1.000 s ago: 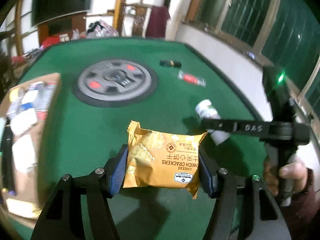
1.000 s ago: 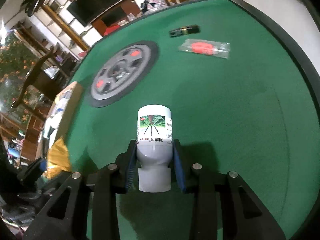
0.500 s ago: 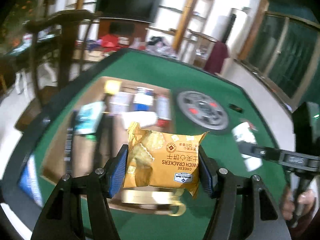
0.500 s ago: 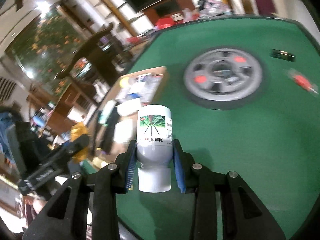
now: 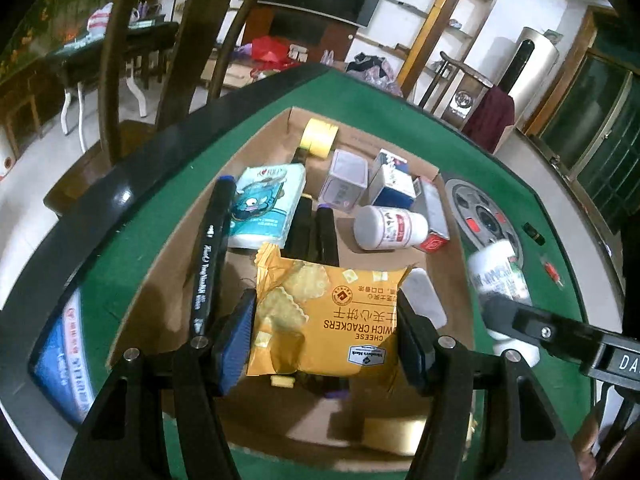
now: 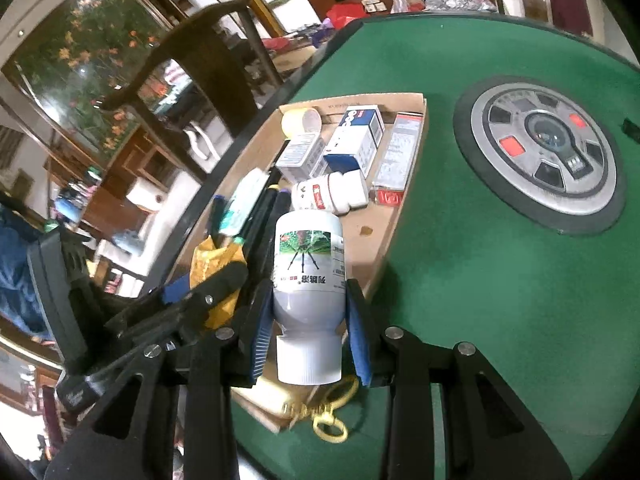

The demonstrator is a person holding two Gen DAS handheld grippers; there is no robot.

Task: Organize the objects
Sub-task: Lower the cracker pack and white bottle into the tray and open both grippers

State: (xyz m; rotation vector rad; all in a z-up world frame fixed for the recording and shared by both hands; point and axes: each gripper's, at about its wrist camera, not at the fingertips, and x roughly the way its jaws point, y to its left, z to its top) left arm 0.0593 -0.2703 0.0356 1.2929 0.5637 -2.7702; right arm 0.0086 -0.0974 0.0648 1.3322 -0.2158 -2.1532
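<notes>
Trouble first: you have both loads hanging over one crowded cardboard tray [image 5: 404,152], and the two hand-held grippers sit close side by side. Let go together and the white bottle [image 6: 309,276] could land on the cracker packet [image 5: 328,312], or roll against the pill bottle [image 5: 390,227] lying on its side and knock the small boxes [image 6: 352,140]. The round bottle may also roll toward the tray's low edge by the desk [image 6: 500,300] if you drop it lying flat. Watch the black marker [image 5: 208,256] and the tissue pack [image 5: 268,204] too; free floor in there is scarce.

Your left hand-held gripper [image 5: 326,334] stands about half spread, its blue pads clamped on both short edges of the orange cracker packet, which hangs above the near part of the tray. Your right hand-held gripper [image 6: 310,334] is narrower, pinching the white bottle at its shoulder, cap toward you, base pointing out over the tray's near corner.
</notes>
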